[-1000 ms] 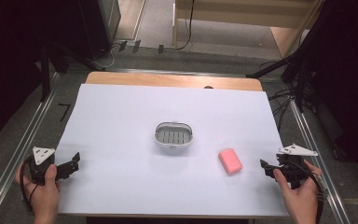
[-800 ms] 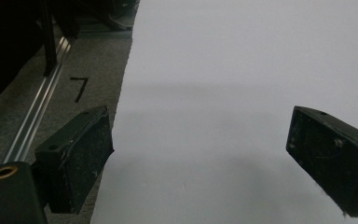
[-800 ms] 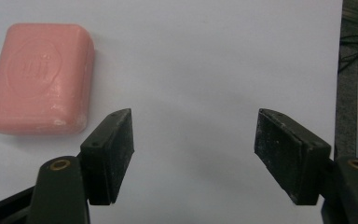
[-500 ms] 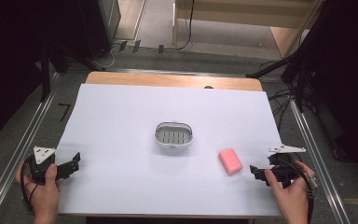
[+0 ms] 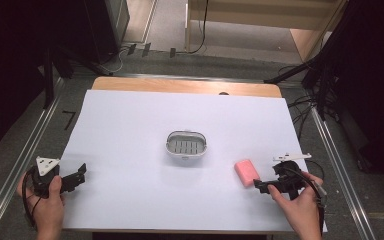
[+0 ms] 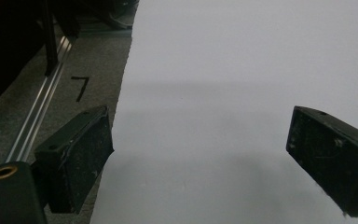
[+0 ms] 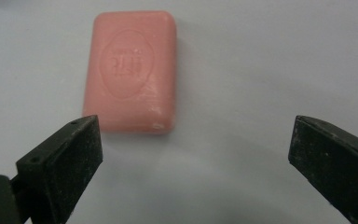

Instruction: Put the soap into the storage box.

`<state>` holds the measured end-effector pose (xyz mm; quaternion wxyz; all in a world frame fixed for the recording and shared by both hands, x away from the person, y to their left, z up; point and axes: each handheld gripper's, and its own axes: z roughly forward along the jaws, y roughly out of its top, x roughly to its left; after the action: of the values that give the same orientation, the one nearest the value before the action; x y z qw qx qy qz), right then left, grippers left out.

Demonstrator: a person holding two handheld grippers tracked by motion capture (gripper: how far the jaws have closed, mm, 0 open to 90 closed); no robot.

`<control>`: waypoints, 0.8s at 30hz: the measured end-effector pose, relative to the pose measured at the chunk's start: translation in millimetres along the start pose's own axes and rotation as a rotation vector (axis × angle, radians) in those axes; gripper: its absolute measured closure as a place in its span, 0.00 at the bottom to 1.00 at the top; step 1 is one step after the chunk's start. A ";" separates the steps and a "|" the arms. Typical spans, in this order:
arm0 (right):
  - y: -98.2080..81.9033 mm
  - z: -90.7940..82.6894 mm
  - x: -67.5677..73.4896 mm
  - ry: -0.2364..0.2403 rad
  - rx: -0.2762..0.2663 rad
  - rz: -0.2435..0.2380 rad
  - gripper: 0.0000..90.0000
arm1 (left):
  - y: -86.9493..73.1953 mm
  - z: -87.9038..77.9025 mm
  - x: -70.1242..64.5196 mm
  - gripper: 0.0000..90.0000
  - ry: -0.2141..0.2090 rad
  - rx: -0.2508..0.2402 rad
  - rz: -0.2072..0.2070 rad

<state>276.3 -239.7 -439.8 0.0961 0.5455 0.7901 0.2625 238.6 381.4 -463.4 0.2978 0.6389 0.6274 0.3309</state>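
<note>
A pink bar of soap (image 5: 246,171) (image 7: 133,70) lies flat on the white sheet at the front right. My right gripper (image 5: 261,185) (image 7: 193,140) sits low just right of it. Its jaws have just been opening and stand wide apart with nothing between them. In the right gripper view the soap lies just ahead of the left jaw, apart from it. A small white oval soap dish (image 5: 186,145) with a slotted grey floor rests at the table's middle. My left gripper (image 5: 78,176) (image 6: 200,140) rests open at the front left edge of the sheet, with bare sheet between its jaws.
The white sheet (image 5: 180,110) covers most of a wooden table (image 5: 185,86). Metal rails (image 5: 27,155) run along both sides over grey floor. Black cables and stands (image 5: 325,95) crowd the far right. A drawn mark (image 6: 80,87) shows on the floor left of the sheet.
My right gripper has slid left toward the soap and its jaws have spread from nearly shut to wide apart. The left hand and gripper have stayed put.
</note>
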 end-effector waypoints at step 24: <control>25.8 21.1 37.6 0.023 0.050 -0.057 0.04 | -0.3 -0.6 0.9 0.08 -0.012 -0.007 -0.003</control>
<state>291.9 -191.9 -439.2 0.0808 0.5222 0.8126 0.2459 238.0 382.3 -463.2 0.3046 0.6387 0.6255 0.3287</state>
